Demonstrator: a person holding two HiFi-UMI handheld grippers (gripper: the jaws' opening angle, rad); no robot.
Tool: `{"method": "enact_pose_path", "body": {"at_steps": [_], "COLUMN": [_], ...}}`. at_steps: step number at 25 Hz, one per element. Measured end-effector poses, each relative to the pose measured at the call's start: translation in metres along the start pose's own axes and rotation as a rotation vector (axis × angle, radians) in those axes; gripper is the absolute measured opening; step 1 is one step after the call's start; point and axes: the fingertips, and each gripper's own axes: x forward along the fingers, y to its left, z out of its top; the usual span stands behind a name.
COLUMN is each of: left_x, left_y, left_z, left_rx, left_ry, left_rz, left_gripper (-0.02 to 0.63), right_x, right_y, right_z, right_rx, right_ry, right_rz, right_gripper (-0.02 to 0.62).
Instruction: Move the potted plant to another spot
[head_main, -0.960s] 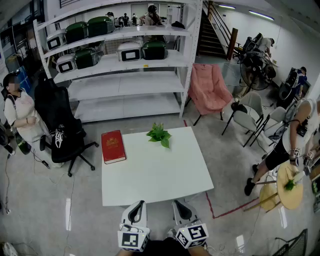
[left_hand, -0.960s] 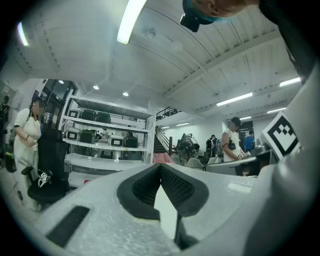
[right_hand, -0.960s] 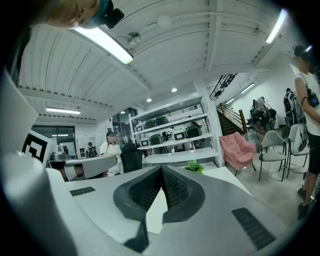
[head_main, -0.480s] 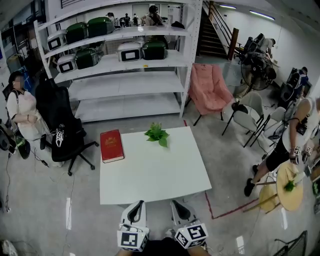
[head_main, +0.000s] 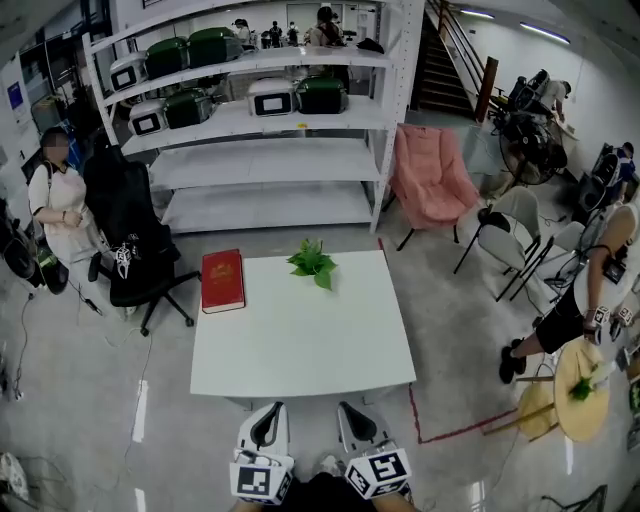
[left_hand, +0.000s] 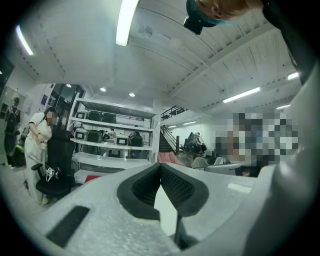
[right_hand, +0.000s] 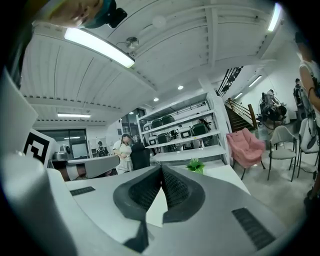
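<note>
- White table (head_main: 300, 345) fills the middle of the floor; against a second ago only the view has drifted, and nothing on it has moved.
- One potted plant (head_main: 312, 262) stands at the far edge, untouched, so the move has not begun.
- One red book (head_main: 222, 280) lies at the far left corner.
- Two grippers, left gripper (head_main: 270, 412) and right gripper (head_main: 355, 412), hang short of the near edge, each pinched together on nothing.

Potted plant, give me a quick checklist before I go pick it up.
Clear view of potted plant at far edge of white table: ok.
Gap between red book and plant: ok.
Open left claw: not ok, shut, empty.
Open right claw: not ok, shut, empty.
Bare table space for a new spot: ok.
Shape of the pot for gripping: cannot tell, leaves hide it.
</note>
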Motion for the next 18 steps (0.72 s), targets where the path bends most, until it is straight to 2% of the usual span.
{"method": "enact_pose_path", "body": {"at_steps": [9,18], "left_x": [-0.005,0.018], "left_y": [-0.016,-0.005], "left_z": [-0.009,-0.013], "left_rx": [0.014,0.0], "left_ry": [0.019,0.019], "left_rz": [0.069,0.07], "left_gripper": [0.015,0.015], "right_x": [-0.008,0.013], "right_y": [-0.018,-0.024], "right_z": [-0.003,-0.007], "right_rx": [0.003,0.002], "right_ry": [-0.002,0.011], "right_rz": [0.055,0.058], "right_gripper": [0.011,0.011]}}
